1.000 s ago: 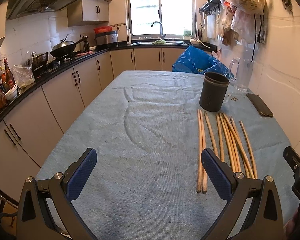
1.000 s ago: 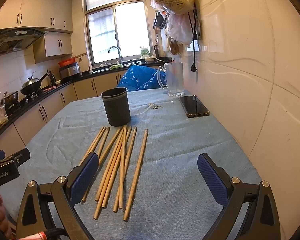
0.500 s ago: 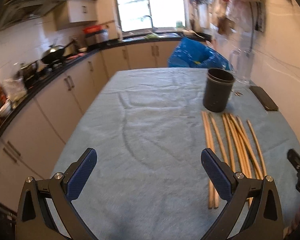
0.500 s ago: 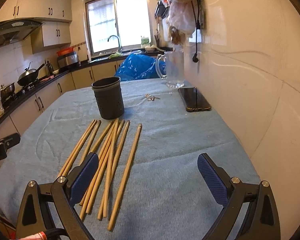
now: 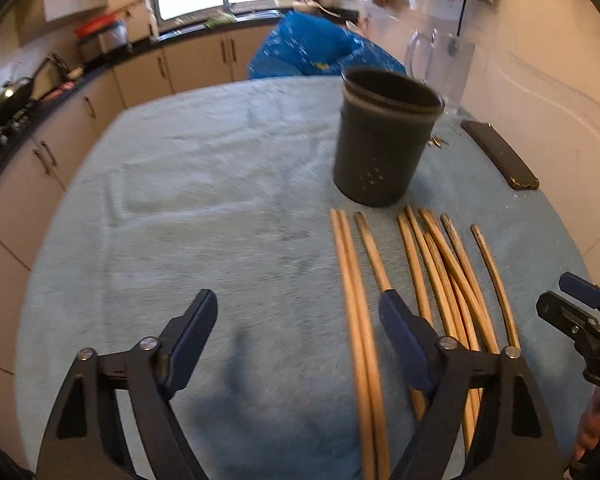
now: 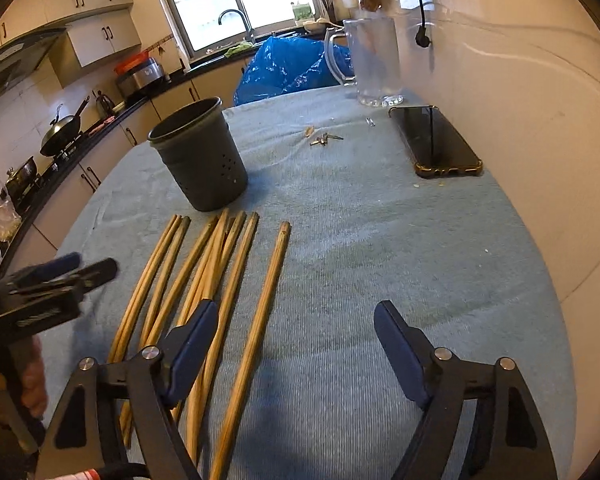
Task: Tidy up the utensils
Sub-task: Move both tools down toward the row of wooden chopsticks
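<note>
Several wooden chopsticks [image 5: 432, 280] lie side by side on the blue-grey cloth, also in the right wrist view [image 6: 216, 276]. A dark grey perforated utensil holder [image 5: 384, 144] stands upright just beyond them, seen too in the right wrist view [image 6: 200, 160]. My left gripper [image 5: 296, 316] is open and empty, low over the cloth, its right finger above the chopsticks. My right gripper [image 6: 292, 324] is open and empty, with the rightmost chopstick [image 6: 260, 320] between its fingers. Each gripper shows at the edge of the other's view.
A black phone [image 6: 436, 142] lies near the wall on the right. A clear glass pitcher [image 6: 374, 62] and a blue plastic bag [image 6: 292, 66] stand at the table's far end. Small keys [image 6: 324, 138] lie behind the holder. Kitchen counters run along the left.
Both grippers have moved forward and down toward the chopsticks and the holder. Their jaws have narrowed somewhat but remain open. The left view has swung right.
</note>
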